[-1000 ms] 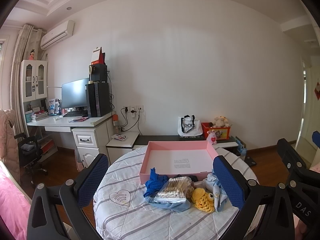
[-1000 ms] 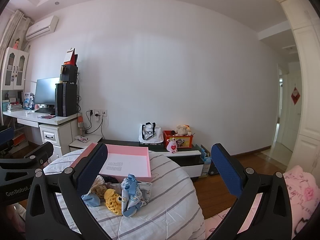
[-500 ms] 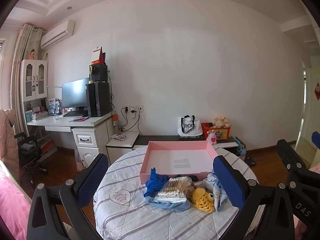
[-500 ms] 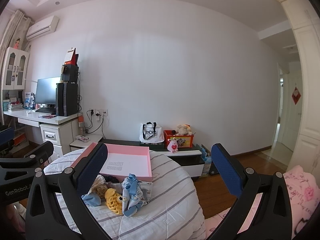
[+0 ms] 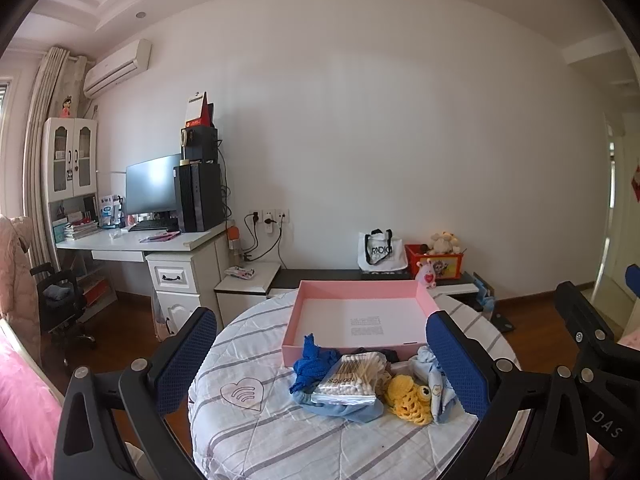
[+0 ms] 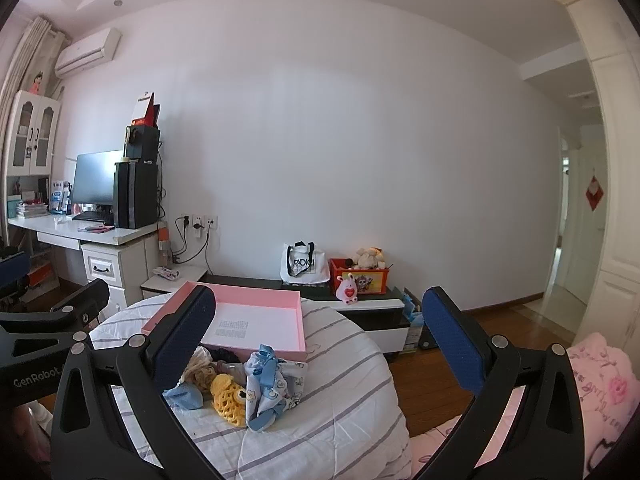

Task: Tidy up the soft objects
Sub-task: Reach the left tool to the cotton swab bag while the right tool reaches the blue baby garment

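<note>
A pile of soft things lies on the round striped table, in front of an empty pink box: a dark blue knit piece, a bag of cotton swabs, a yellow crochet toy and light blue baby clothes. In the right wrist view the box, the yellow toy and the baby clothes show too. My left gripper is open and empty, held above the table's near side. My right gripper is open and empty, to the right of the pile.
A white desk with a monitor and a computer tower stands at the left. A low dark shelf along the wall bears a white bag and a red toy box. A pink bedspread lies at the right.
</note>
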